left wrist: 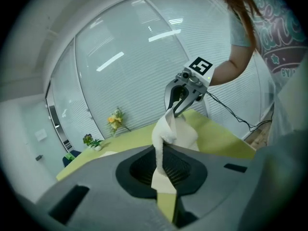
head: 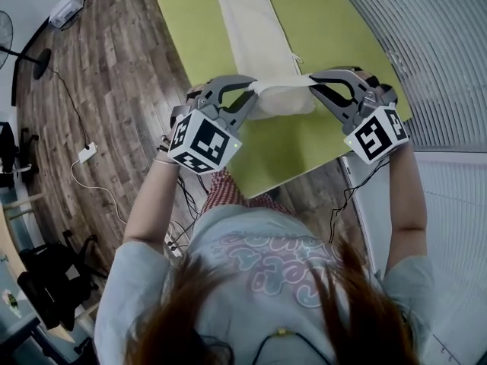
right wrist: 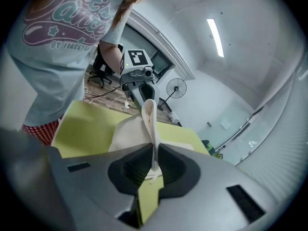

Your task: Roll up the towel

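**Towel, near end lifted.** Left claw (head: 249, 91) and right claw (head: 313, 82) are each clamping shut on one near corner of the towel (head: 251, 29). They are holding its near edge raised and stretched between them above the bench (head: 342, 29). The rest of the towel is lying flat, its long axis running away from the person along the bench. Bare green surface is showing along both long sides. The bench's near edge is passing just behind the claws, on the person's side.

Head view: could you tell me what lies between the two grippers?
In the head view, the towel, its edge lifted, spans from left gripper to right gripper, both shut on it.
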`<control>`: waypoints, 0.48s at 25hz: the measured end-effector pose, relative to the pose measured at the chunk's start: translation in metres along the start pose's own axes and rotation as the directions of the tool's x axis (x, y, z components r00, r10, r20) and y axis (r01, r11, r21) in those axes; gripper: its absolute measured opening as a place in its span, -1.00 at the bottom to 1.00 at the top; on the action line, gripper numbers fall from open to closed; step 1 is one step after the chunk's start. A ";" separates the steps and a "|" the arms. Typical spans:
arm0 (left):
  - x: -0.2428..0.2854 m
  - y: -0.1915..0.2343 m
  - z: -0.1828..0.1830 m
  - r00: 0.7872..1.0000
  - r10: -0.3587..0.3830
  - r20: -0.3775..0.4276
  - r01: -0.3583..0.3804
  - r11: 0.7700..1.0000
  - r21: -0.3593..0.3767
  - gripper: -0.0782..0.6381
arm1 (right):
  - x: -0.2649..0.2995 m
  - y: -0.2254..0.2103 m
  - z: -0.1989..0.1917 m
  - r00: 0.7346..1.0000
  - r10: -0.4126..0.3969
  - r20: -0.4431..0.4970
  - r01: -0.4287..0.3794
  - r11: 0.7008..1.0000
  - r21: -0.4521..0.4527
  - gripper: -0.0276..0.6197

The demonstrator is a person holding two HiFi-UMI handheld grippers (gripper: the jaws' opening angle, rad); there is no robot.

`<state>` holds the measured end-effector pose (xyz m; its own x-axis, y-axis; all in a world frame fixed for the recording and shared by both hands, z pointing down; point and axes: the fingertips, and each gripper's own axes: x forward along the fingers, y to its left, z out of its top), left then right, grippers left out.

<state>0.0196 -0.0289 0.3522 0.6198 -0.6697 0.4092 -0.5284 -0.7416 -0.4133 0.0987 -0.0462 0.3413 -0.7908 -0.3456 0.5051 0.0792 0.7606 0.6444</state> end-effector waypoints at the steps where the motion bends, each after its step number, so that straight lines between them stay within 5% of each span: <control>1: 0.005 0.020 -0.003 1.000 0.006 0.002 -0.006 1.000 -0.009 -0.70 | 0.011 -0.017 -0.002 1.000 -0.016 -0.009 0.016 1.000 -0.009 -0.80; 12: 0.077 0.202 -0.063 1.000 0.024 -0.004 -0.024 0.996 -0.084 -0.70 | 0.151 -0.163 -0.054 0.985 -0.076 -0.157 0.067 0.996 -0.064 -0.81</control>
<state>-0.0763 -0.2327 0.3512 0.6045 -0.6873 0.4026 -0.5901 -0.7260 -0.3532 -0.0011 -0.2522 0.3440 -0.6897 -0.4842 0.5384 0.0649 0.6992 0.7120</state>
